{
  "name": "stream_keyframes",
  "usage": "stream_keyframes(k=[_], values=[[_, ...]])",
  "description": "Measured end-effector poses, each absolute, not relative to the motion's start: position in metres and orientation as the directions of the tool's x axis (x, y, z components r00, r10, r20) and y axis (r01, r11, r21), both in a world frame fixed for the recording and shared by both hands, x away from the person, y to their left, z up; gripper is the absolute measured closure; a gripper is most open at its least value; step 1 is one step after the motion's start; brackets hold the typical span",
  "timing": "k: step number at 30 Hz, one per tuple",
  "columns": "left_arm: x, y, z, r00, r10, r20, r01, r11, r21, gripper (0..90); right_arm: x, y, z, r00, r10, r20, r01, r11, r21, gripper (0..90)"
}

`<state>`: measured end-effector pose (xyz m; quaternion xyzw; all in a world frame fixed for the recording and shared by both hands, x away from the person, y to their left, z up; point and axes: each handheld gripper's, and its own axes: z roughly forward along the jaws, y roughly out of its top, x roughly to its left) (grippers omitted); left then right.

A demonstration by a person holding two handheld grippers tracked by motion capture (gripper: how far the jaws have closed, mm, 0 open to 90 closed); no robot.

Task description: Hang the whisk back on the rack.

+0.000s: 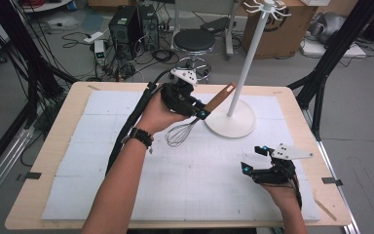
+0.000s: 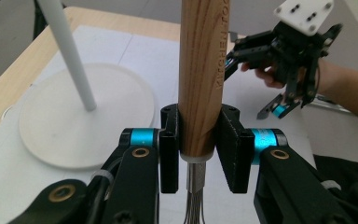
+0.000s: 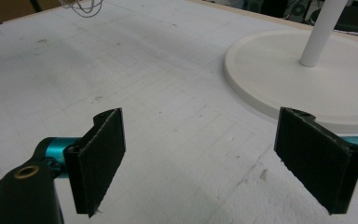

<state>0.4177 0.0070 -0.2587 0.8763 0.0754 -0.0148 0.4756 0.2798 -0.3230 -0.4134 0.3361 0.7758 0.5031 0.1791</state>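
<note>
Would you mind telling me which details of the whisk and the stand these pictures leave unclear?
- Whisk: in the left gripper view the top of its wooden handle is cut off by the upper edge, and the wire loops by the lower edge.
- Lettering on the handle: partly cut off at the top.
- White stand: in the high view its hooks at the top are too small to count; in the right gripper view its pole is cut off.

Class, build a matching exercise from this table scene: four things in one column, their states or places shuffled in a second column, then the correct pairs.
Things:
1. whisk
2. left gripper
3. right gripper
4. white stand

States:
A. jaws apart, nothing between them
B. upright on the mat, round base
C. wooden handle clamped, wires hanging down
D. shut on a wooden handle

Pairs: 1-C, 2-D, 3-A, 4-B
</note>
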Motion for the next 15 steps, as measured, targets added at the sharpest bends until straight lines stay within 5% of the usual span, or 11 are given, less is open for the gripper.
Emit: stream_keyframes(k=[15], values=[[0.449, -0.01, -0.214, 0.992, 0.094, -0.08, 0.115, -0.477, 0.871, 71.5, 0.28, -0.323, -0.413, -0.712, 0.699, 0.064, 0.341, 0.264, 0.902, 15.6]])
